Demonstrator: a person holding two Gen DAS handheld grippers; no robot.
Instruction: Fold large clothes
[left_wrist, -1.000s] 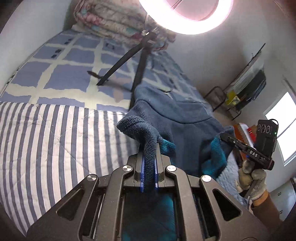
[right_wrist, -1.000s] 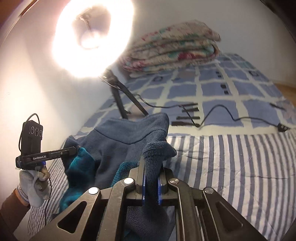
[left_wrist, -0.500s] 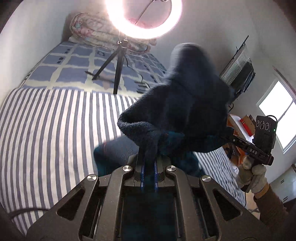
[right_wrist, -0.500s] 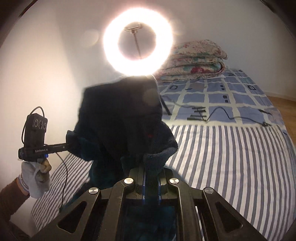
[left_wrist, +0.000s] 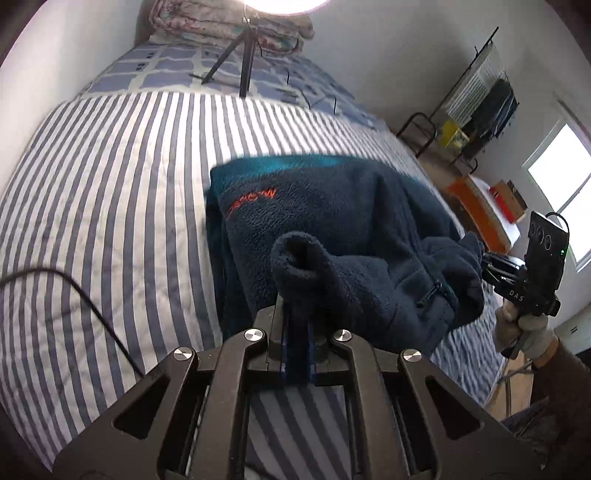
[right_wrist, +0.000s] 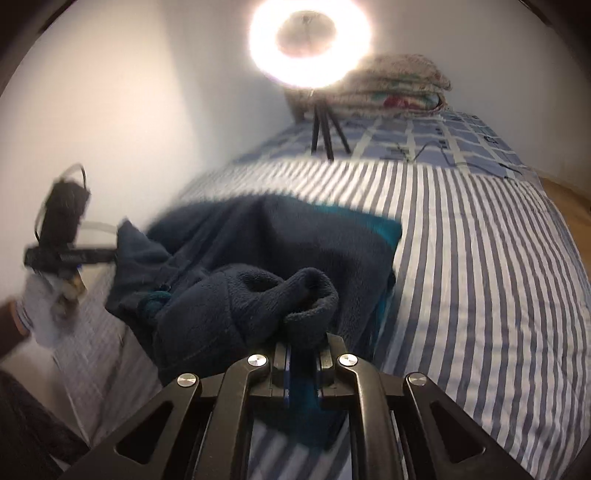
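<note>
A dark navy fleece jacket (left_wrist: 332, 214) with a teal band and orange lettering lies spread over the striped bed (left_wrist: 110, 206). My left gripper (left_wrist: 297, 332) is shut on a bunched edge of the fleece jacket, pulled toward the near bed edge. In the right wrist view the fleece jacket (right_wrist: 295, 236) lies the same way, and my right gripper (right_wrist: 301, 354) is shut on another bunched corner of it. The right gripper (left_wrist: 532, 280), held by a gloved hand, shows at the far right of the left wrist view; the left gripper (right_wrist: 62, 236) shows blurred at the left of the right wrist view.
A ring light on a tripod (right_wrist: 325, 125) stands on the bed's far checked part, with folded quilts (right_wrist: 399, 88) behind it. A black cable (left_wrist: 85, 302) crosses the stripes at the left. A clothes rack (left_wrist: 480, 110) and an orange box (left_wrist: 476, 214) stand beyond the bed's right side.
Both grippers pulled back from the ring light with the jacket. It was flipped up in the air half a second ago and now lies spread on the stripes.
</note>
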